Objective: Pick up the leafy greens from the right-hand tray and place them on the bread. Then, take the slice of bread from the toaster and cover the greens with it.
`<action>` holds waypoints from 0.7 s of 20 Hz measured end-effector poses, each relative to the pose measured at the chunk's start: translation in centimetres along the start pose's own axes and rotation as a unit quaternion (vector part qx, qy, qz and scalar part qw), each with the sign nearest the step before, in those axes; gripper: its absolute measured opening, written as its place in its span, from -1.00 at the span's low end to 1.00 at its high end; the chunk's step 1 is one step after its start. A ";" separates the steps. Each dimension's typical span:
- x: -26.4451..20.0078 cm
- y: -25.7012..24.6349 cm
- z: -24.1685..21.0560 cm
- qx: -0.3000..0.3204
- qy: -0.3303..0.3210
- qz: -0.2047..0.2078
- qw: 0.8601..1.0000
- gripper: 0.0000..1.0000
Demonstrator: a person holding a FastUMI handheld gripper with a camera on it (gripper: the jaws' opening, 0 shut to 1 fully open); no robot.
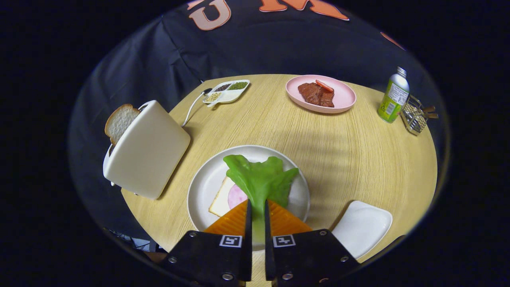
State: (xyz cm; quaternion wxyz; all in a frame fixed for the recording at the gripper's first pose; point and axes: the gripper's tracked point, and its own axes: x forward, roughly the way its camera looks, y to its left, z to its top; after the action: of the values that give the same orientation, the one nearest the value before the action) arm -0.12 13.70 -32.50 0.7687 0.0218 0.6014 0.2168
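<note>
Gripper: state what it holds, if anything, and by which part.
The gripper is shut on the greens, both fingers pinching the pale stem end. The leaf fans out ahead of the fingers, over the bread on the plate.

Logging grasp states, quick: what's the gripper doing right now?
Gripper: shut on the lettuce leaf, held by its stem above the bread slice on the white plate.

Toaster [147, 149] left of plate [203, 187] (tray [364, 227] right) — touching none.
</note>
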 end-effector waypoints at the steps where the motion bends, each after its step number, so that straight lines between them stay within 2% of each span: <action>1: 0.0 0.4 0.2 0.004 -0.002 0.004 1.000 -0.71; 2: 0.0 0.5 0.5 0.003 -0.004 0.005 1.000 -0.71; 11: -0.6 2.1 1.2 -0.015 -0.008 -0.005 1.000 -0.04; 12: -1.0 2.7 1.6 -0.013 -0.009 -0.001 1.000 0.00; 14: -2.3 4.9 2.3 -0.009 -0.008 0.021 1.000 0.22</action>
State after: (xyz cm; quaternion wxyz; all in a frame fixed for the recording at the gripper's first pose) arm 0.12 17.85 -28.35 0.7686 0.0295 0.5930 0.2381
